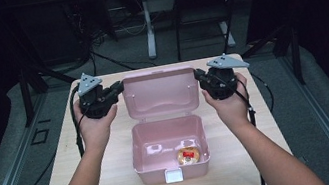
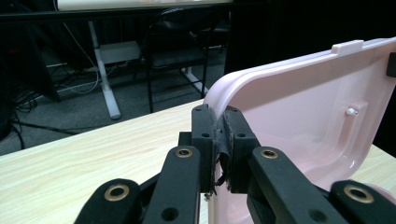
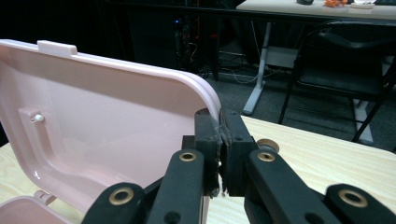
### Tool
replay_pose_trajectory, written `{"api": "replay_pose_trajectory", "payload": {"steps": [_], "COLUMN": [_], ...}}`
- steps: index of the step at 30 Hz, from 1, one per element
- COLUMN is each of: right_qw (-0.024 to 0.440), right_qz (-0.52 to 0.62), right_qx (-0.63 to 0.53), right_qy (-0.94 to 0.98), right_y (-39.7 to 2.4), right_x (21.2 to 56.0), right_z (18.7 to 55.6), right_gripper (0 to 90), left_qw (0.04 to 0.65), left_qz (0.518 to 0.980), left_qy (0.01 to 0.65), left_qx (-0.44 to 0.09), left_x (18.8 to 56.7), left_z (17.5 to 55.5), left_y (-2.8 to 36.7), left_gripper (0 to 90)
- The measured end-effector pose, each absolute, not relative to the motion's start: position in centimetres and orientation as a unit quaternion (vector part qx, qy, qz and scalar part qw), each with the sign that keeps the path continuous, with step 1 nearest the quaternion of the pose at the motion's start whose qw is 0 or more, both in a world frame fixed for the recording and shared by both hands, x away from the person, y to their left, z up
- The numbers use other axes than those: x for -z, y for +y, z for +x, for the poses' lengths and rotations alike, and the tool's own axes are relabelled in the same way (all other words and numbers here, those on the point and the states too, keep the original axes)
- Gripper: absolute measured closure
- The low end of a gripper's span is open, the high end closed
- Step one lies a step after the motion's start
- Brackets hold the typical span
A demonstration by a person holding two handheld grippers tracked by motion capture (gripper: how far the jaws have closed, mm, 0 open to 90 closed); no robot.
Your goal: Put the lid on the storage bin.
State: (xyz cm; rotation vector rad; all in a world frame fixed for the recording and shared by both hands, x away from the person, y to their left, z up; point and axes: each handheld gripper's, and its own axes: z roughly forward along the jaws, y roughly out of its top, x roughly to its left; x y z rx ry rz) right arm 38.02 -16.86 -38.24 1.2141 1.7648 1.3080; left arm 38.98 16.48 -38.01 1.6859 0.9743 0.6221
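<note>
A pink plastic box (image 1: 148, 152) stands in the middle of the wooden table, its hinged lid (image 1: 160, 92) raised upright at the back. Inside the box, at the front right, lies a small round wrapped item (image 1: 188, 155) with a red mark. My left gripper (image 1: 120, 86) is shut on the lid's left edge (image 2: 215, 105). My right gripper (image 1: 197, 75) is shut on the lid's right edge (image 3: 212, 100). In both gripper views the black jaws pinch the thin pink rim. A white latch tab (image 1: 173, 174) sits on the box's front wall.
The light wooden table (image 1: 67, 159) has bare surface left and right of the box. Beyond the table's far edge are a chair (image 3: 345, 56), white desk legs (image 1: 149, 29) and cables on the dark floor.
</note>
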Motion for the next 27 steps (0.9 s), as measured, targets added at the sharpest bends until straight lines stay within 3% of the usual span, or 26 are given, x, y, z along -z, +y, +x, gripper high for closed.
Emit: {"api": "replay_pose_trajectory", "payload": {"steps": [27], "right_qw": [0.299], "right_qz": [0.442], "right_qx": [-0.508], "right_qy": [0.676], "right_y": [-17.3], "right_x": [38.0], "right_z": [35.8], "right_gripper": [83.3], "left_qw": [0.542], "left_qz": [0.705], "left_qy": [0.391], "left_qx": [-0.239], "left_x": [37.7], "left_z": [37.0], "left_y": [17.2], "left_gripper": [80.1]}}
